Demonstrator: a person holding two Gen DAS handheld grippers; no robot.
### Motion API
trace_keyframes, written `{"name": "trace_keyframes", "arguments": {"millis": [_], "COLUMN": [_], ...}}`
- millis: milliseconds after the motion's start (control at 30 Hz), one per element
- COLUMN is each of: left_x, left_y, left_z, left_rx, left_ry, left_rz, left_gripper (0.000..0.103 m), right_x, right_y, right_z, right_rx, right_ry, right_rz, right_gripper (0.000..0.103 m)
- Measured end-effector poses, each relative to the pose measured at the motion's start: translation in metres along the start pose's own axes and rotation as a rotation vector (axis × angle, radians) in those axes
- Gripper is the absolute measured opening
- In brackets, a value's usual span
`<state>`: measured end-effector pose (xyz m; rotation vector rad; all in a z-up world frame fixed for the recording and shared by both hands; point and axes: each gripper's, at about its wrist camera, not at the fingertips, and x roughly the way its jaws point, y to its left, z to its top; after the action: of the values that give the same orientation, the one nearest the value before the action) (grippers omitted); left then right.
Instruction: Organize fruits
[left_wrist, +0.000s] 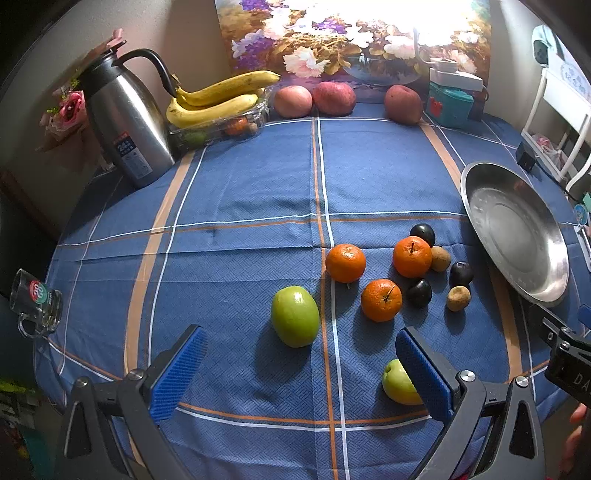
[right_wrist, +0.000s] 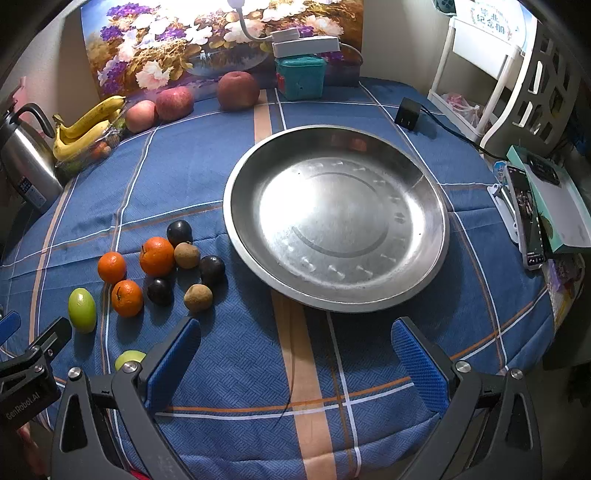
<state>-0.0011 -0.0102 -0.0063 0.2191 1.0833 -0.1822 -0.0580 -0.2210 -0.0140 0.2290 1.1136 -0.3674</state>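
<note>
Desk (left_wrist: 240, 192), blue plaid cloth. Contents at this moment:

1. Steel pan (right_wrist: 236, 229), empty, centre of the right wrist view; right edge of the left wrist view.
2. Loose fruit, lower centre-right of the left wrist view, lower left of the right wrist view, all just beside the pan:
   - three oranges (left_wrist: 345, 263), set close together;
   - three dark plums (left_wrist: 419, 292);
   - two brown kiwis (left_wrist: 458, 298);
   - large green apple (left_wrist: 294, 316), nearest the left tool;
   - small green apple (left_wrist: 397, 384), partly hidden behind that tool's right finger.
3. Background stock, upper part of both views: bananas (left_wrist: 218, 98) on a clear tray, three red apples (left_wrist: 293, 101), steel jug (left_wrist: 123, 122), teal box (left_wrist: 448, 103). Glass mug (left_wrist: 35, 301) at far left.
4. Left tool (left_wrist: 301, 373): spread wide, holding nothing, above the desk's near edge.
5. Right tool (right_wrist: 295, 363): spread wide, holding nothing, facing the pan.

Handling note (judgement): nothing is in the pan yet, so the sorting looks to be at its start. The large green apple is the likely first pick. Straddle it across its narrow width, pads level with its middle, and close gently, since round fruit can roll or squirt out. Lift clear of the oranges before carrying to the pan, and set it down rather than drop it.
</note>
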Motion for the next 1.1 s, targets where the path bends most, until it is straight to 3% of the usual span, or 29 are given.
{"name": "trace_keyframes", "arguments": {"millis": [1100], "left_x": [0.0016], "left_y": [-0.0054], "left_z": [-0.0001], "left_rx": [0.016], "left_ry": [0.006], "left_rz": [0.007], "left_gripper": [0.103], "right_x": [0.0022], "right_y": [0.0004], "right_z": [0.0005], "right_rx": [-0.001], "right_ry": [0.007], "right_rz": [0.004], "right_gripper": [0.103]}}
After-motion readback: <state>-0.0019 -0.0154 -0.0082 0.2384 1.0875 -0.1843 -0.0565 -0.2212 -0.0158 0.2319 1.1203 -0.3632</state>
